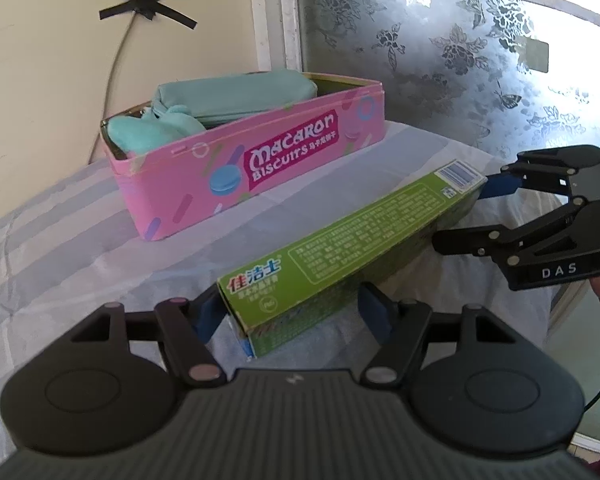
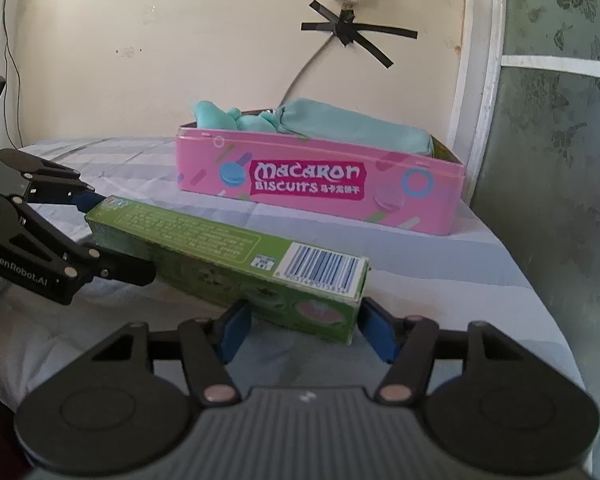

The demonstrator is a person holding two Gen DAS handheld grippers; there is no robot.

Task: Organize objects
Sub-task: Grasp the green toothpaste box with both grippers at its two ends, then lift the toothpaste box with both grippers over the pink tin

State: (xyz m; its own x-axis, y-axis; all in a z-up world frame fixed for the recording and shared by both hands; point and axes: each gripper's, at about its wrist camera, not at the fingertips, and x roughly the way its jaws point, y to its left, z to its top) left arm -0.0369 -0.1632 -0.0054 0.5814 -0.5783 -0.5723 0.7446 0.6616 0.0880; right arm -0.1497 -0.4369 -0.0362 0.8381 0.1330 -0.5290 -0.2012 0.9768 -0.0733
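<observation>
A long green toothpaste box (image 1: 340,248) is held lifted between both grippers, in front of a pink Macaron Biscuits tin (image 1: 256,168). My left gripper (image 1: 292,316) is shut on the box's near end with its blue pads. The right gripper (image 1: 460,212) grips the barcode end. In the right wrist view the right gripper (image 2: 304,332) is shut on the barcode end of the box (image 2: 228,260), and the left gripper (image 2: 112,236) holds the far end. The tin (image 2: 320,192) holds a teal pouch (image 2: 340,128) and a teal soft item (image 2: 220,118).
A table with a pale striped cloth (image 1: 80,240) carries everything. A cream wall with a taped cable (image 2: 352,32) stands behind the tin. A frosted floral glass door (image 1: 460,60) is to the right. The table's right edge (image 2: 540,300) drops off near the door.
</observation>
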